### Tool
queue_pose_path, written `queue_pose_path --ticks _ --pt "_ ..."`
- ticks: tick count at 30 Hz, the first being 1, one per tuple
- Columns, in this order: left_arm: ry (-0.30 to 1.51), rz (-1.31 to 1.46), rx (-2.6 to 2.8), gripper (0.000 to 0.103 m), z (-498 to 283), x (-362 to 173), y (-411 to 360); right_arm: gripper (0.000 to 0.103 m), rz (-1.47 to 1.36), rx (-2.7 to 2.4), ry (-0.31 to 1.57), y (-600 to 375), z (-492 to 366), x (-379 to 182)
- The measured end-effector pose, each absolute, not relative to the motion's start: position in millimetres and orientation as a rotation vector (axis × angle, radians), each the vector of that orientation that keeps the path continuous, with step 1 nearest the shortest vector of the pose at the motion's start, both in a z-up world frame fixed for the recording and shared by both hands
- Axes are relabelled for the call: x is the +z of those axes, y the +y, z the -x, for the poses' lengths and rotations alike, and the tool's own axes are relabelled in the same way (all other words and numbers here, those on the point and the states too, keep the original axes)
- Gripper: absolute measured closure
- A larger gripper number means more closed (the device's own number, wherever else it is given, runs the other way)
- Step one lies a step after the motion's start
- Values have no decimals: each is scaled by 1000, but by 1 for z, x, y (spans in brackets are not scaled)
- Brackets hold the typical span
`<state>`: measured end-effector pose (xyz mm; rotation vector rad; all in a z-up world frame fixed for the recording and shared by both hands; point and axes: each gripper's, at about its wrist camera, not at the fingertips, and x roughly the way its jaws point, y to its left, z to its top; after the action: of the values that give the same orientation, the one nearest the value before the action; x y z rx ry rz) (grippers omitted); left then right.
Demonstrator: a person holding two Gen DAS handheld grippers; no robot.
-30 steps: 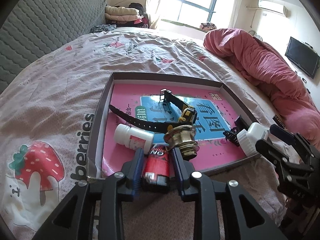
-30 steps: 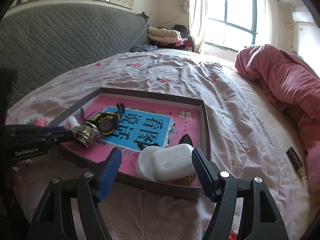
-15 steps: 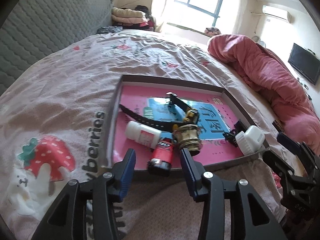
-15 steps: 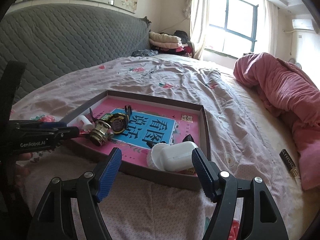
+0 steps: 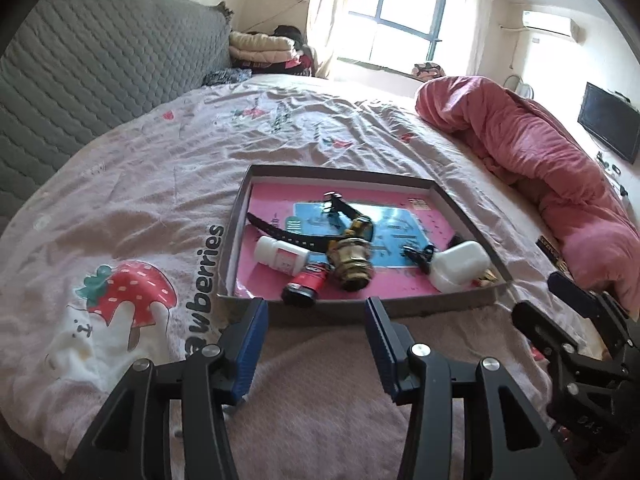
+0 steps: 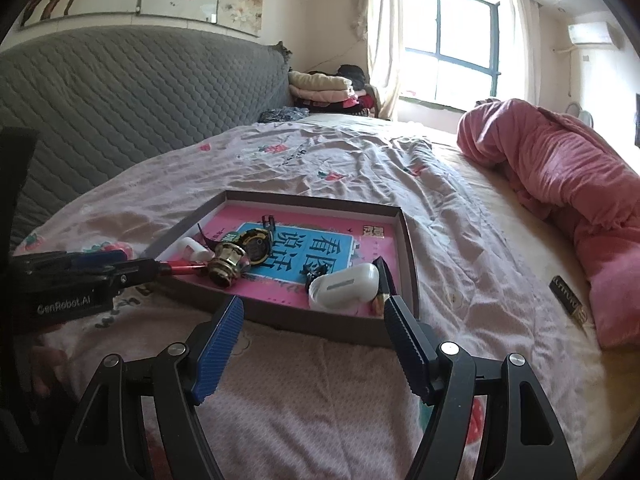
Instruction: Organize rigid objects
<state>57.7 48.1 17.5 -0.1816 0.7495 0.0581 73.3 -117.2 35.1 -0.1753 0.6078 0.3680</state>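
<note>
The left gripper (image 5: 316, 316) is spread wide and empty above the bedsheet (image 5: 120, 200); its jaws have just been opening, with nothing between them. The right gripper (image 6: 312, 316) is likewise wide and empty. The shallow cardboard tray (image 5: 236, 232) lies at 12 o'clock of both. Inside, the red battery (image 5: 306, 284) lies at the near rim, touching the brass fitting (image 5: 350, 264). The white pill bottle (image 5: 280, 254) sits at 10 o'clock of the battery, the black wristwatch (image 5: 352, 222) behind, and the white earbud case (image 5: 460, 264) at the tray's 4 o'clock corner.
</note>
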Motion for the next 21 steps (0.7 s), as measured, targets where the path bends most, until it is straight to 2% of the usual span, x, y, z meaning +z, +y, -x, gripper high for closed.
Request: queue_pose_path --ticks 21 --pt "804 141 71 54 -16 26 17 28 130 288 676 -126 -39 31"
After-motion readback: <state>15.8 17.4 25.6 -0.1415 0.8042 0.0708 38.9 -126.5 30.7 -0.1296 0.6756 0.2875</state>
